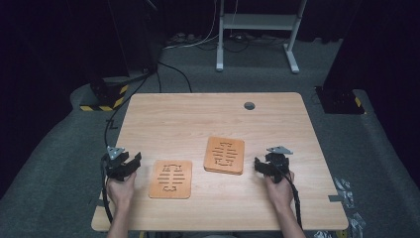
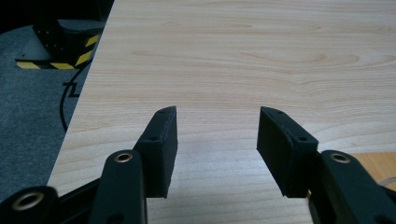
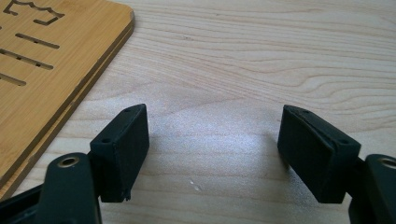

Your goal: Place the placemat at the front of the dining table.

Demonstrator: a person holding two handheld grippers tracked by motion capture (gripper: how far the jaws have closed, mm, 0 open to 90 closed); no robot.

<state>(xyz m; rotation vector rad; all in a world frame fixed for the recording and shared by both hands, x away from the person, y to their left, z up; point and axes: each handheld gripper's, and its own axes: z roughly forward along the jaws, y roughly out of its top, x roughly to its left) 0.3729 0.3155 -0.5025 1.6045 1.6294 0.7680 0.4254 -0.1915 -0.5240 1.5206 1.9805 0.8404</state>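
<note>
- My left gripper (image 1: 132, 163) and right gripper (image 1: 258, 165) rest on the bench (image 1: 198, 114), fingers spread wide, holding nothing.
- Two thin slotted wooden boards (image 1: 224, 155) look stiff, light; I judge pinching an edge best.

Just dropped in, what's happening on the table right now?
A person holds a gripper in each hand at the near edge of the table. The left gripper and right gripper are both open and hold nothing. Between them lie a single wooden mat and, farther back and to its right, a stack of mats that shows at least two layers. Neither gripper touches them.
</note>
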